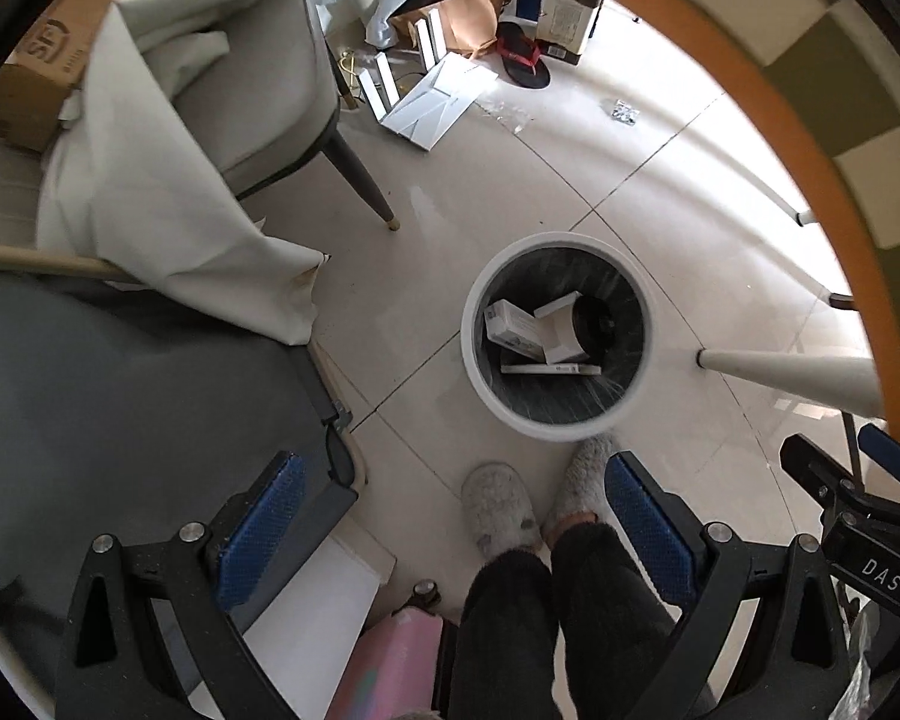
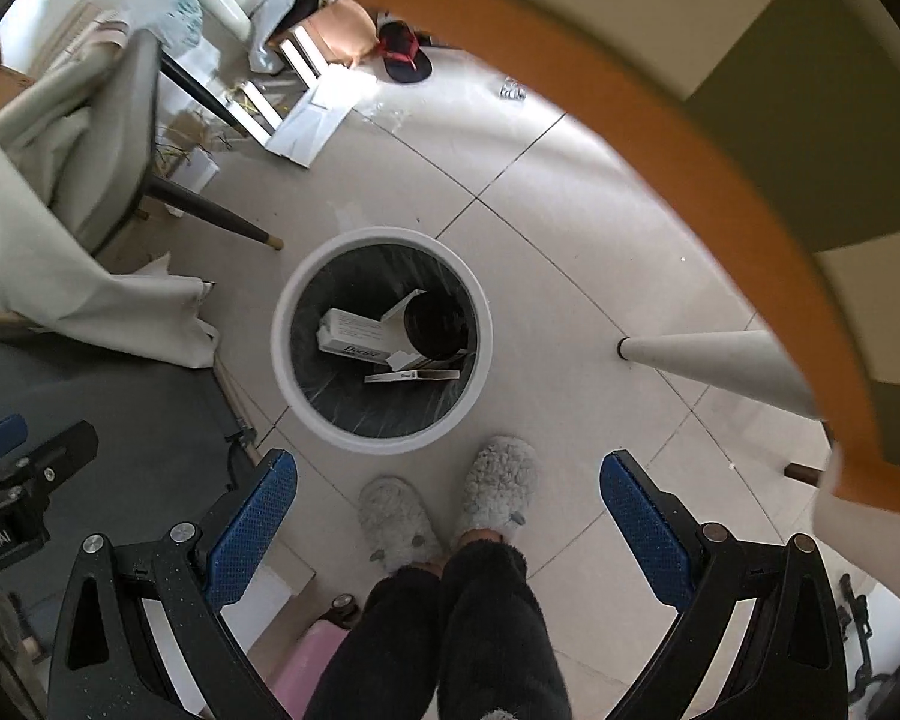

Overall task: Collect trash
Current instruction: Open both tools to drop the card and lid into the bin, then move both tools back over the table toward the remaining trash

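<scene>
Both the left gripper (image 1: 453,531) and the right gripper (image 2: 447,531) hang with blue-padded jaws wide and empty above grey fluffy slippers (image 2: 444,507). Just beyond stands a round white bin with a black liner (image 2: 288,372), holding white cartons (image 2: 354,333) lying flat and a dark object, hard to identify. An orange-edged tabletop (image 2: 720,192) cuts off the far floor.

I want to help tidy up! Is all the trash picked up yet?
Not yet. Some white boxes already lie in the bin. Both grippers, left and right, hold nothing, jaws open. A flat white box and a small wrapper are on the floor, maybe next.
</scene>
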`<state>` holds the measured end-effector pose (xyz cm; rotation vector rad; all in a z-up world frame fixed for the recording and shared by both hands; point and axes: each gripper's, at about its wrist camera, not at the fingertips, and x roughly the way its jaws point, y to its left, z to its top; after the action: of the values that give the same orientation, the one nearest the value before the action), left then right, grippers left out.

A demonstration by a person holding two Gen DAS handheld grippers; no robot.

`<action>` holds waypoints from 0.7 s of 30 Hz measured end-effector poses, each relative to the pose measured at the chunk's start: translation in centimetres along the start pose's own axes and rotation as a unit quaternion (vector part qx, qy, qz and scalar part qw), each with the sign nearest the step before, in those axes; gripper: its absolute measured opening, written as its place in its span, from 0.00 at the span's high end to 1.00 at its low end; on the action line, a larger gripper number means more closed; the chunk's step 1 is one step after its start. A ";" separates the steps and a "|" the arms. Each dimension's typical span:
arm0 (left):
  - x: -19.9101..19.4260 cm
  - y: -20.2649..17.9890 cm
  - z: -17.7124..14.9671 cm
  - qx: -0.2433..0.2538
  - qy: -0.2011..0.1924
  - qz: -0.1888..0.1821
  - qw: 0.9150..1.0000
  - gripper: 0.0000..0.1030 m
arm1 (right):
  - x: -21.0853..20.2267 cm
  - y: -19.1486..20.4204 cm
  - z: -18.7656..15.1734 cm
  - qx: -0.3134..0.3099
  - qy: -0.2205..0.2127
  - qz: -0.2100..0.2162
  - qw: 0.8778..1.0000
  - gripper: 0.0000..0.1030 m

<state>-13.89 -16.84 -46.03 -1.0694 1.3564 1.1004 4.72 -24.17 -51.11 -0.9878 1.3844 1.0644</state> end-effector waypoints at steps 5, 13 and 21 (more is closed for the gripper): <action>-5.8 -0.3 -1.6 0.010 -0.003 0.001 1.000 0.01 | -6.5 0.6 -1.2 -0.005 -0.005 0.004 1.000 0.01; -15.8 -1.1 -2.9 0.020 -0.037 0.008 0.999 0.01 | -18.1 1.1 -2.2 -0.003 -0.026 0.030 0.999 0.01; -24.5 -3.3 0.5 0.029 -0.125 0.029 0.991 0.01 | -27.3 -0.5 0.7 0.031 -0.067 0.083 0.994 0.01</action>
<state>-9.04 -16.26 -21.83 -0.8236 1.2181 1.1878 7.50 -23.53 -23.98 -0.7522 1.3977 1.1825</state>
